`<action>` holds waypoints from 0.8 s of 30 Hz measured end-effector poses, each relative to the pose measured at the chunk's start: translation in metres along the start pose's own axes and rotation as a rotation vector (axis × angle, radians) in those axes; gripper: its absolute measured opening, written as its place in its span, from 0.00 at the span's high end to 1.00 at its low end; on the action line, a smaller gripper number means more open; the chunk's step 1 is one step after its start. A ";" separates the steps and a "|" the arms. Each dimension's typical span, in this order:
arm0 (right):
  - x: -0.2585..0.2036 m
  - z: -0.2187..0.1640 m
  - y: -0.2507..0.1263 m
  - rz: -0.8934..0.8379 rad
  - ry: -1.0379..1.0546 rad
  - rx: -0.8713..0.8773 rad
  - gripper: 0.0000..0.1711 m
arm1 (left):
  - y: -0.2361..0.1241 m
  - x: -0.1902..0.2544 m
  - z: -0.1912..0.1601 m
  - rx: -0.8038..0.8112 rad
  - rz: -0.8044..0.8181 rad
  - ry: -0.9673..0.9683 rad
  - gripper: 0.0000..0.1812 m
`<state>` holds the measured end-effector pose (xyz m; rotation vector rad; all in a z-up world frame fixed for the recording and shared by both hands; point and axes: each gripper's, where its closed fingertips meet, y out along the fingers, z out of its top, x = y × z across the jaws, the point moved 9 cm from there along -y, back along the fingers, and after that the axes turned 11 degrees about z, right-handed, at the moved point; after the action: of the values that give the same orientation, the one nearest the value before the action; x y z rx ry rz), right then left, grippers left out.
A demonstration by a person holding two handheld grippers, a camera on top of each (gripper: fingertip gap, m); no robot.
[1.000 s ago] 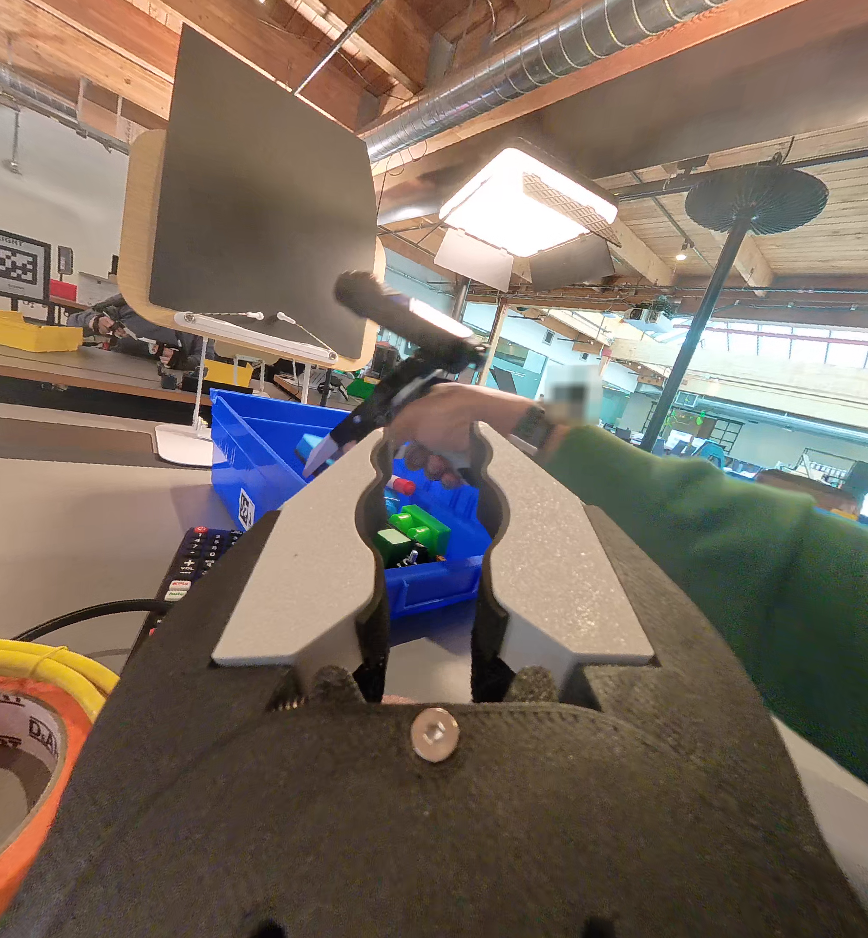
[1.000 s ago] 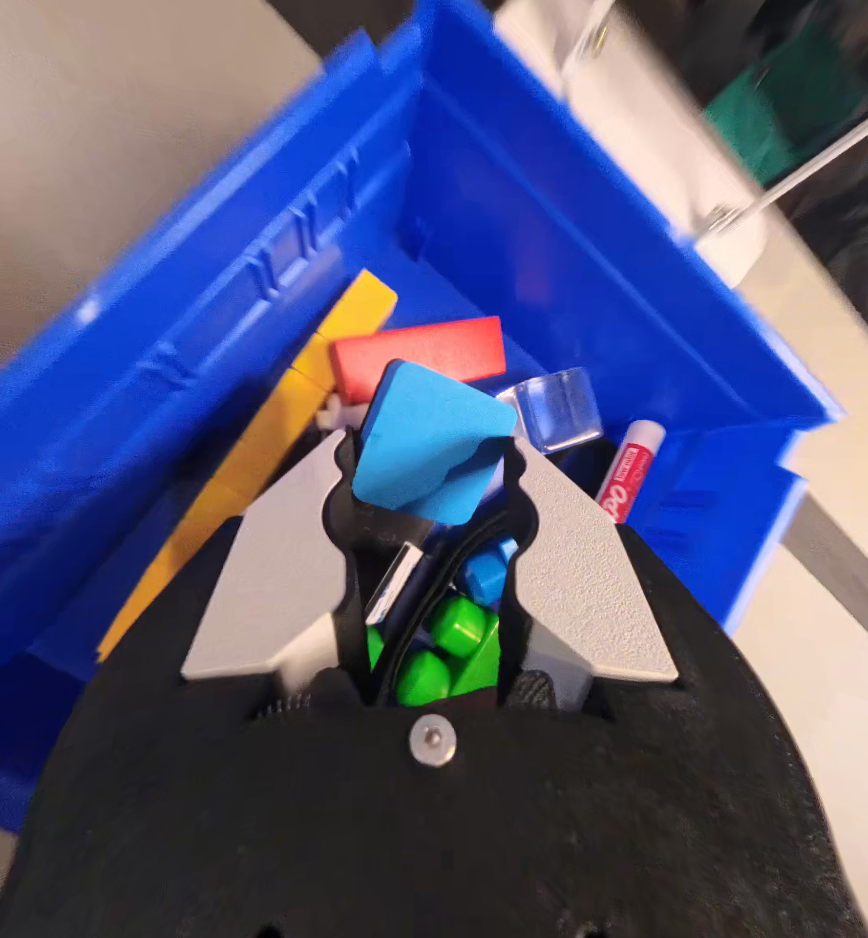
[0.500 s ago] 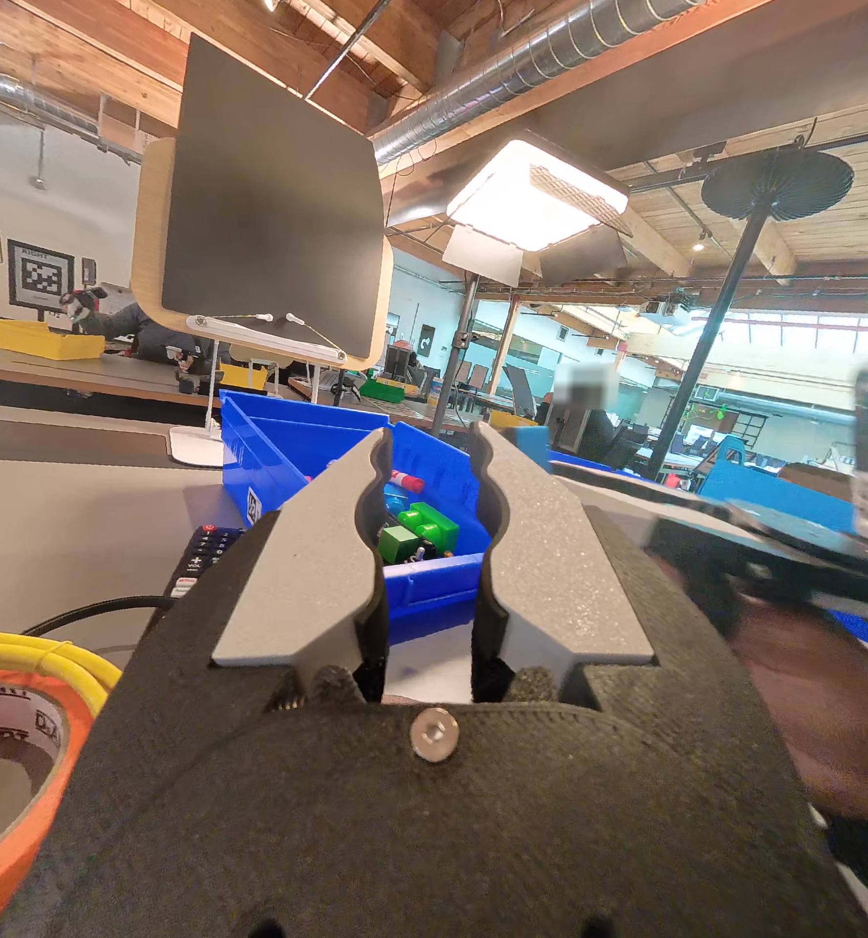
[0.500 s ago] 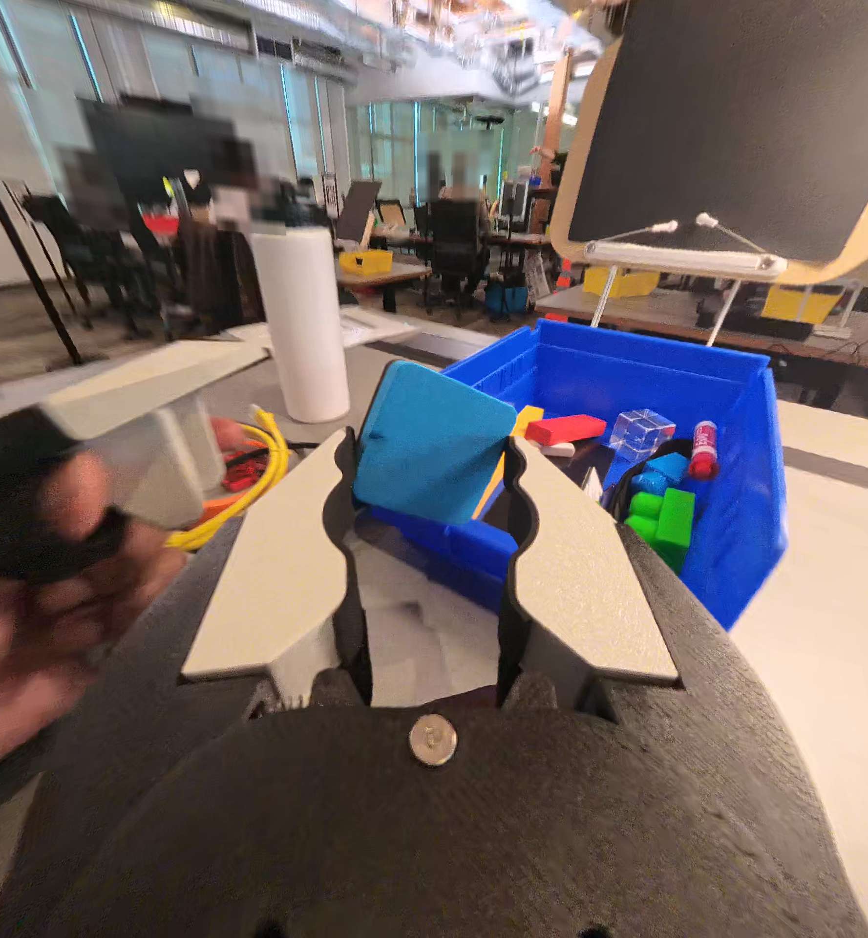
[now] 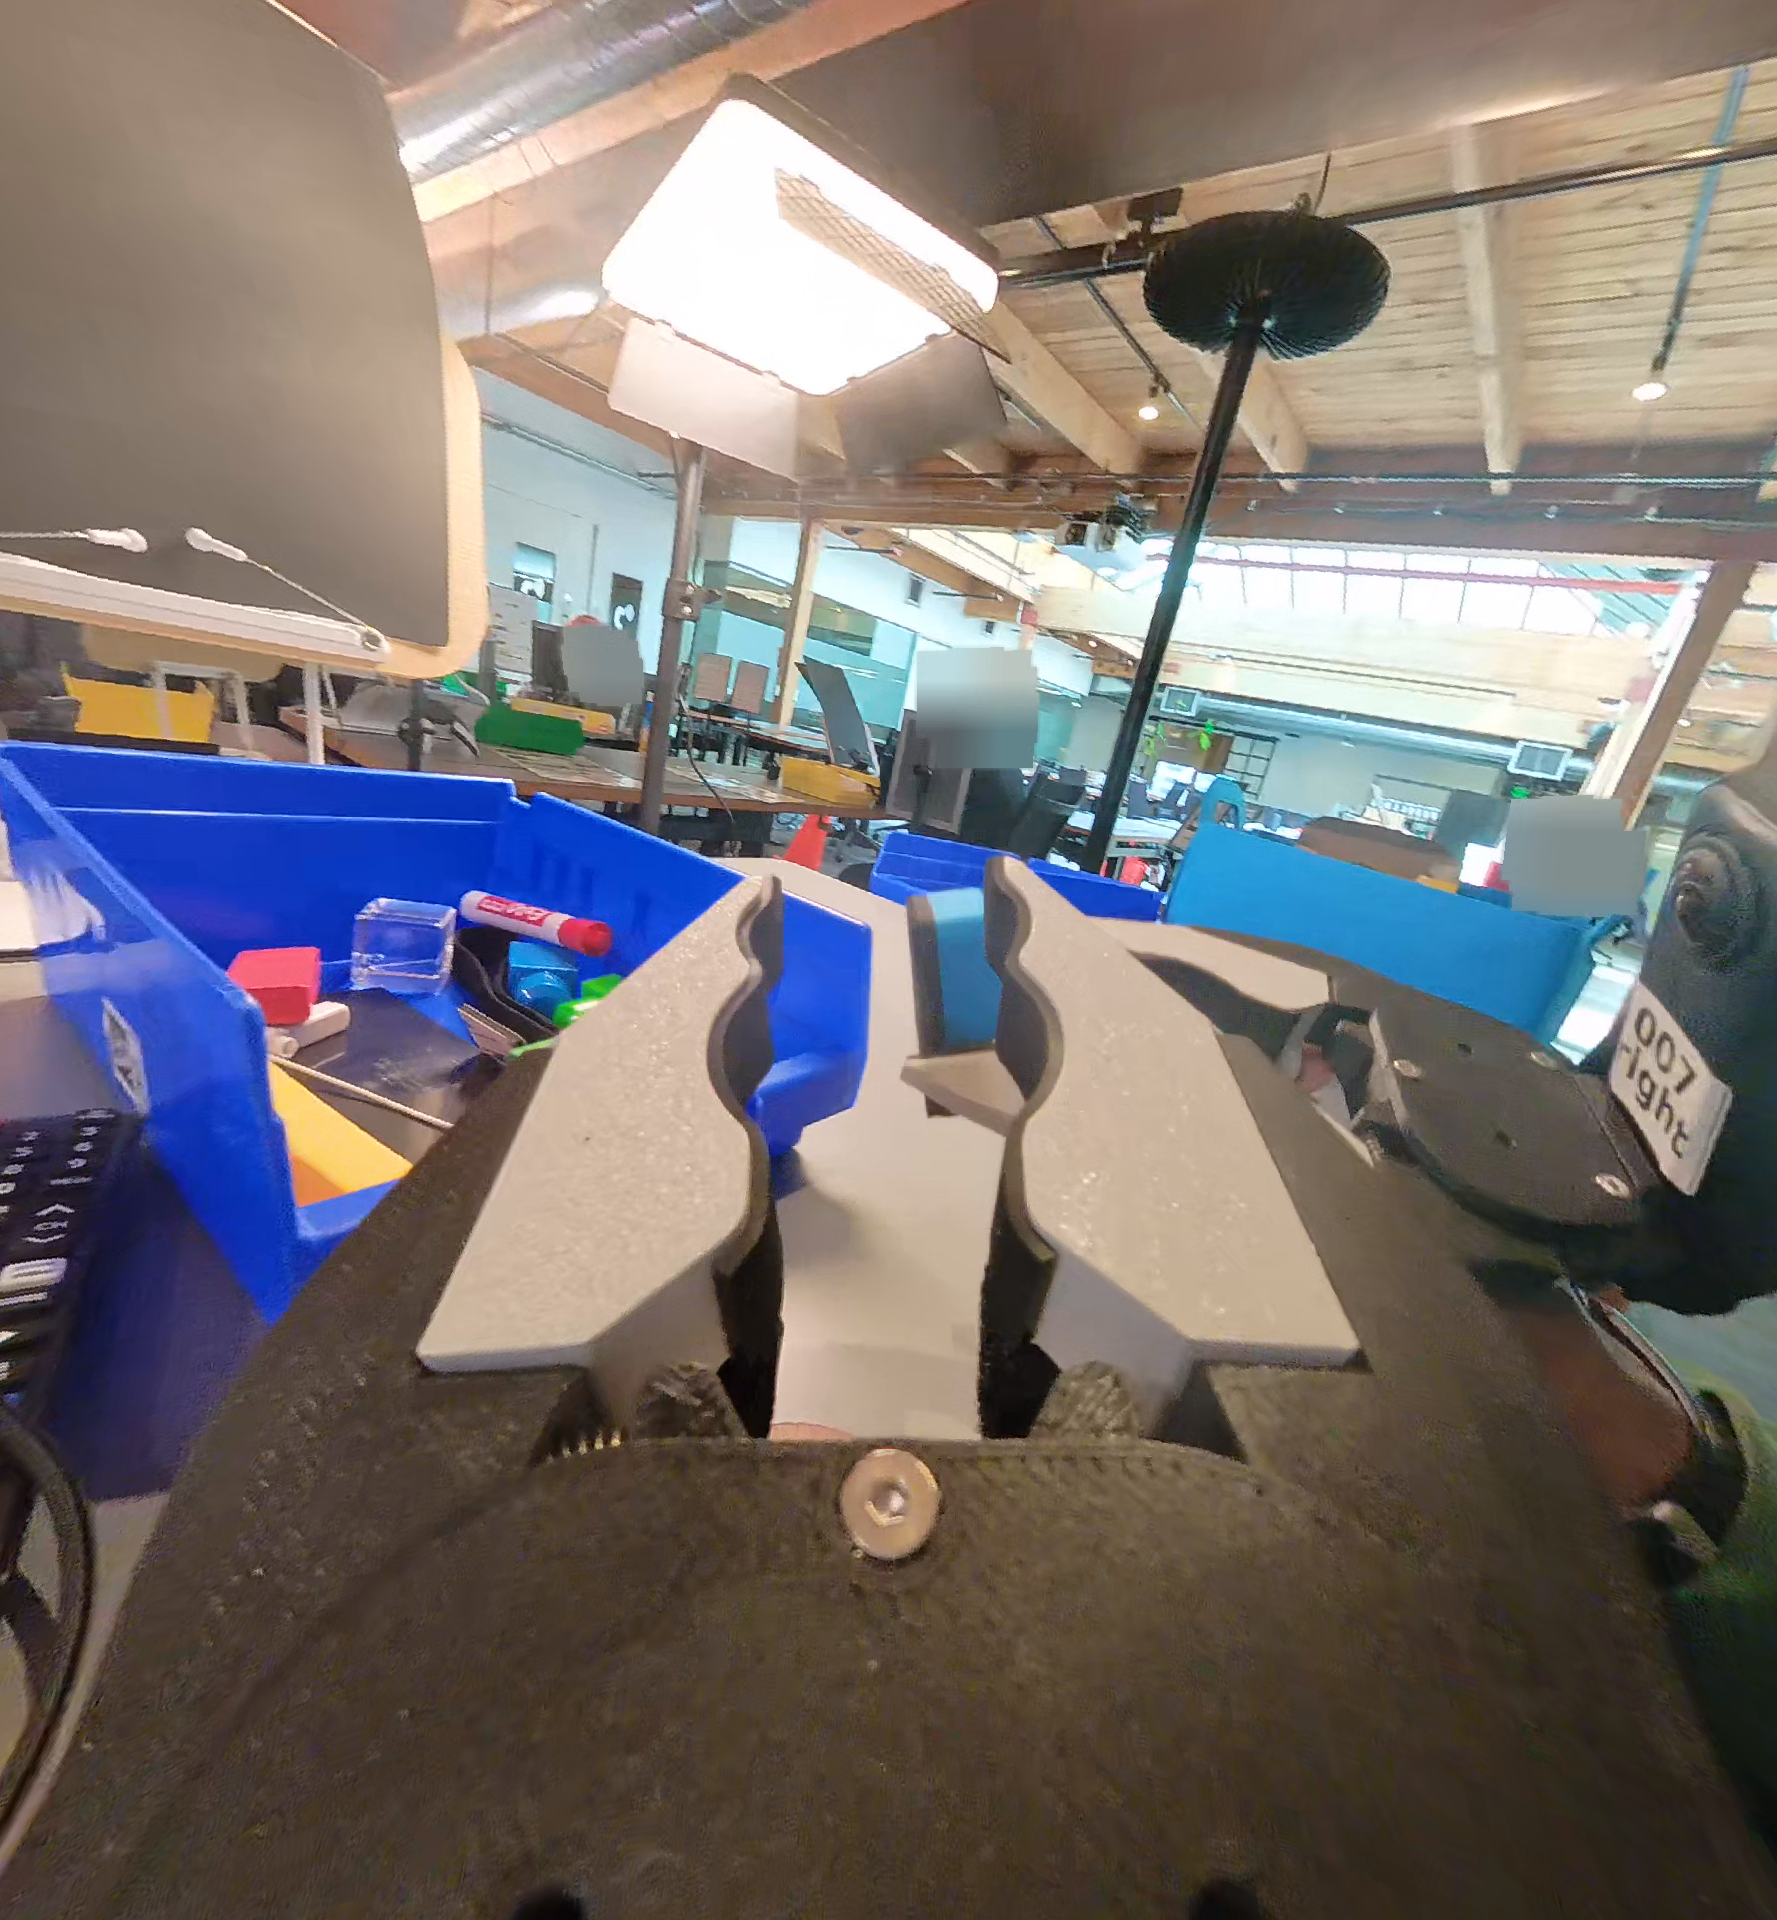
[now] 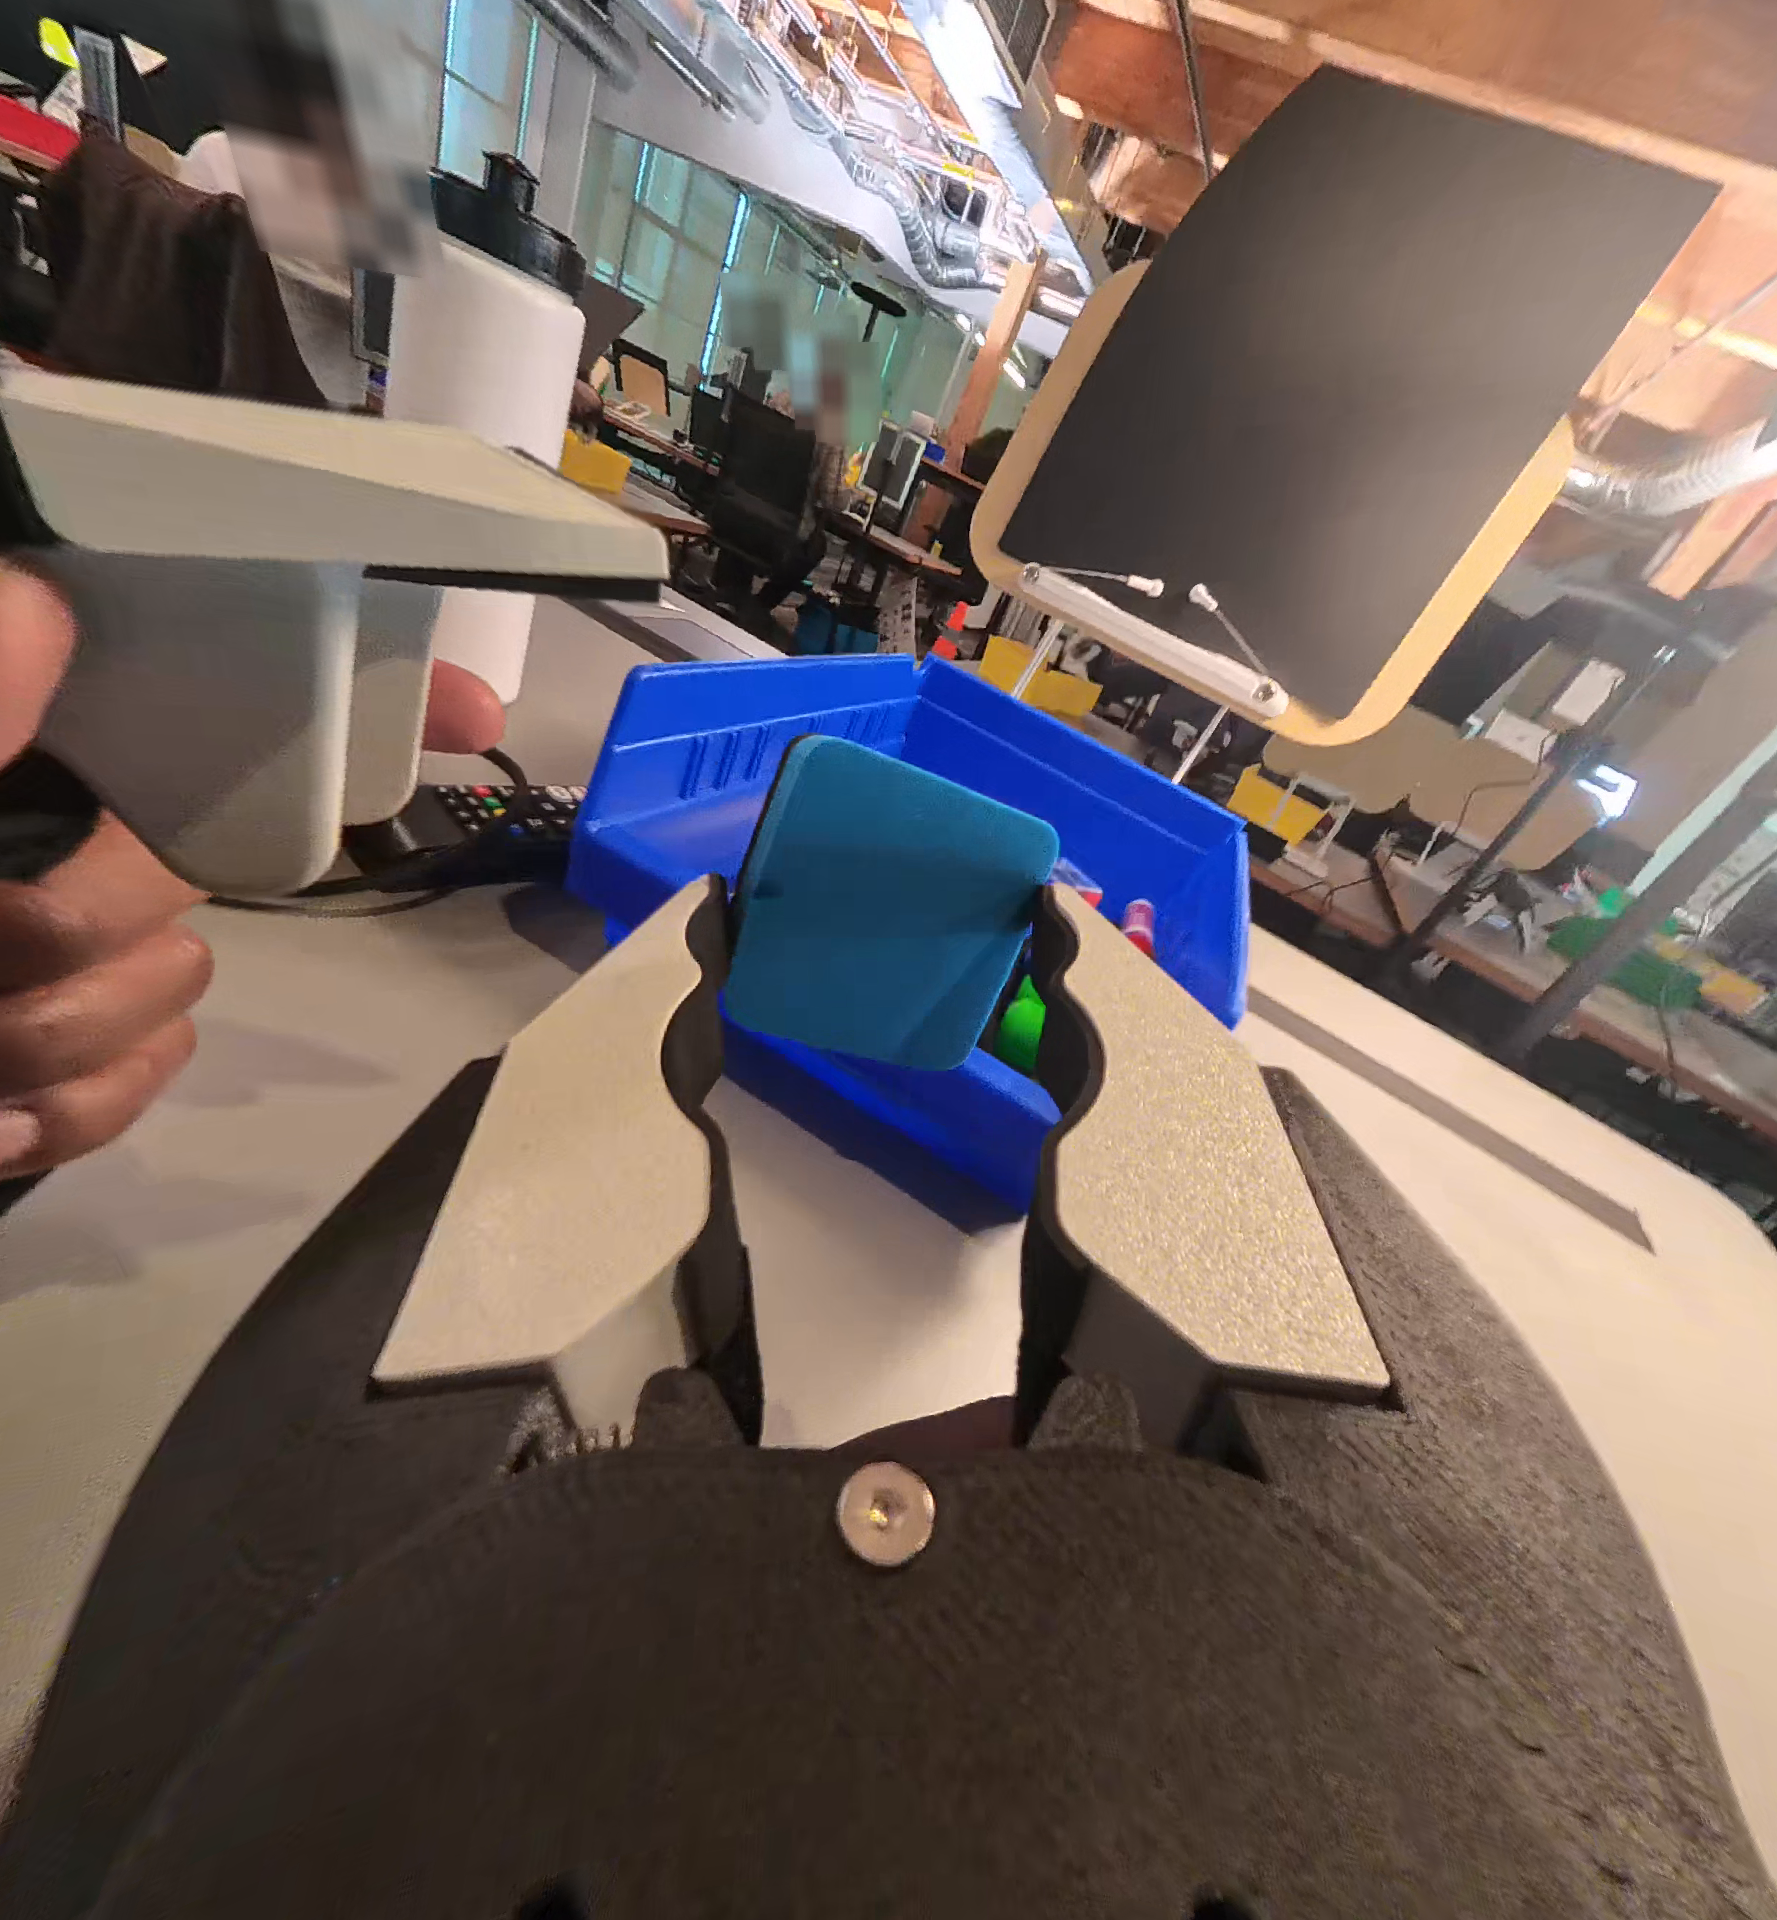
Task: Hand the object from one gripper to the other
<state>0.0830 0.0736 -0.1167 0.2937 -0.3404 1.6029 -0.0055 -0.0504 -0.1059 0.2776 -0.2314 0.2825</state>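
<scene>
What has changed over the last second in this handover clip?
The right tongs lifted the flat light-blue foam tile out of the blue plastic bin and swung it across to the left tongs, so the tile's edge now sits near their tips. Unchanged: the right tongs remain shut on the tile, the left tongs stay open and empty, and the bin has not moved.

The object was a flat teal-blue foam piece with rounded corners, tilted on one corner. It was pinched by its edges at the tips of the right gripper, held in the air above the counter. From the left wrist view it showed edge-on, upright, with a dark side face.
</scene>
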 end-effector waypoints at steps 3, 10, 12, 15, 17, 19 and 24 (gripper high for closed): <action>0.006 -0.002 -0.009 0.026 -0.041 0.033 0.65 | 0.002 0.004 -0.004 -0.036 -0.043 -0.012 0.76; 0.009 -0.011 -0.017 -0.018 -0.337 -0.020 0.65 | 0.007 0.016 -0.015 -0.154 -0.171 -0.043 0.72; 0.005 -0.011 -0.016 -0.005 -0.377 -0.022 0.65 | 0.008 0.018 -0.017 -0.182 -0.205 -0.060 0.71; -0.003 -0.012 -0.014 0.019 -0.438 -0.028 0.65 | 0.009 0.020 -0.018 -0.200 -0.238 -0.079 0.71; -0.007 -0.013 -0.013 0.033 -0.472 -0.028 0.65 | 0.009 0.021 -0.019 -0.209 -0.249 -0.085 0.71; -0.009 -0.014 -0.013 0.032 -0.496 -0.033 0.65 | 0.009 0.022 -0.020 -0.223 -0.252 -0.084 0.71; -0.010 -0.014 -0.013 0.036 -0.515 -0.033 0.65 | 0.009 0.020 -0.021 -0.231 -0.238 -0.086 0.72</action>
<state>0.0967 0.0704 -0.1332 0.6801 -0.7681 1.5393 0.0138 -0.0311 -0.1180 0.0870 -0.3098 0.0070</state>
